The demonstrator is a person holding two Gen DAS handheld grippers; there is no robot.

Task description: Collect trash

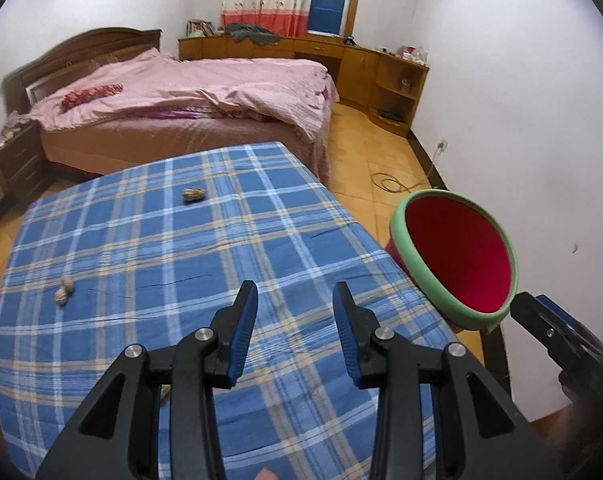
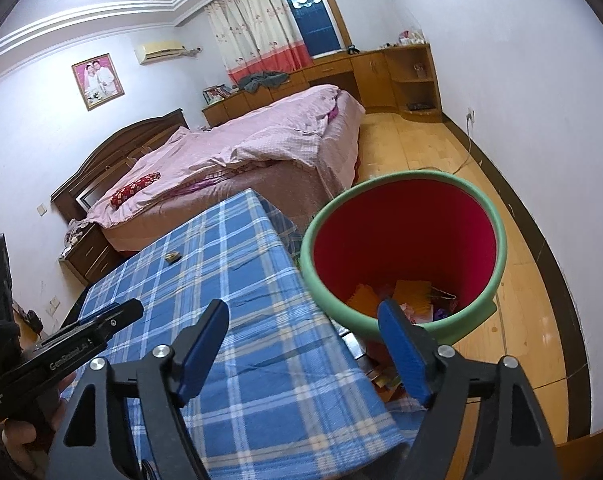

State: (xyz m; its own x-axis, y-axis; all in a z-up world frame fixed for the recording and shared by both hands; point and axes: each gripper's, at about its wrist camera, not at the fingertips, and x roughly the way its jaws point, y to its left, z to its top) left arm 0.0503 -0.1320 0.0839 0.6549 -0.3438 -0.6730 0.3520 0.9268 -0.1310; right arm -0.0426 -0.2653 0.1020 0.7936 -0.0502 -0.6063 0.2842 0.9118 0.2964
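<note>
Hidden, cropped or unclear from my two grippers

My left gripper (image 1: pixel 295 312) hides part of the checked tablecloth (image 1: pixel 149 248); the picture's bottom edge crops its body. The bin (image 2: pixel 401 240) hides its base behind its own rim; the scraps (image 2: pixel 405 292) inside are too jumbled to name. The brown bits (image 1: pixel 64 290) are too small to identify.

Two matte black, angular plastic left gripper (image 1: pixel 295 300) arms are being seen from the left wrist camera, each being tipped with a ribbed blue rubber pad (image 1: pixel 245 336) and being fastened by round silver screws (image 1: pixel 204 335). The same black frame, triangular cut-outs and blue pads are being shown on the right gripper (image 2: pixel 305 320). White lettering is being carried along the flank of the black left gripper body in the right wrist view.
</note>
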